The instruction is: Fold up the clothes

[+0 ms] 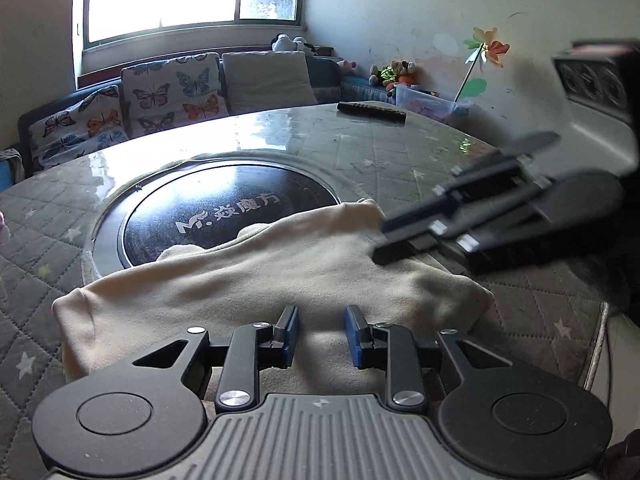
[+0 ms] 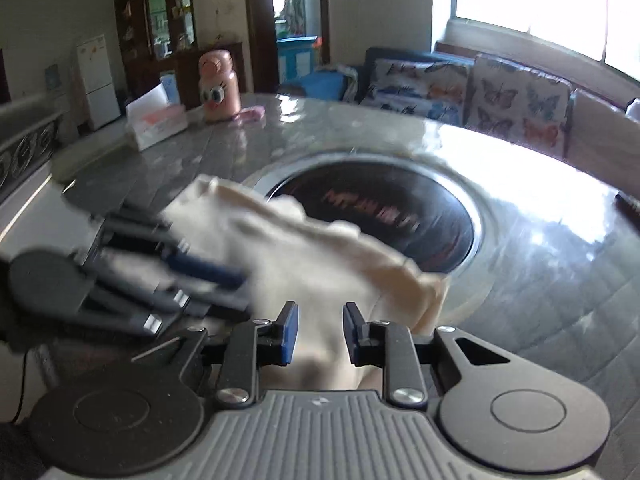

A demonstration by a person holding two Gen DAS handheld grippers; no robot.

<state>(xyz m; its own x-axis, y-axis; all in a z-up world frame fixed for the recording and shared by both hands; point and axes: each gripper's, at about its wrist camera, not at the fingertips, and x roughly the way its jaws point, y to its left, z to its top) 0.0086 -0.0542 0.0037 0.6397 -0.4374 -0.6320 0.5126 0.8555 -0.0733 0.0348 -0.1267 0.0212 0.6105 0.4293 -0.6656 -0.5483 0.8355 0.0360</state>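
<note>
Left tongs (image 1: 322,334) spread, low over cream garment (image 1: 280,268); right tongs (image 2: 319,334) spread, angled across garment.

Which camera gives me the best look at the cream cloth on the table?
The left wrist view: the cream cloth is sharp there, lying spread on the table partly over the black disc. The right wrist view shows it blurred, partly behind the left gripper.

Printed in white on the round black glass hotplate (image 1: 224,216) sunk into the worktop: a stylised "M" logo, then Chinese characters "焱魔方". Blurred beyond reading in the right wrist view.
</note>
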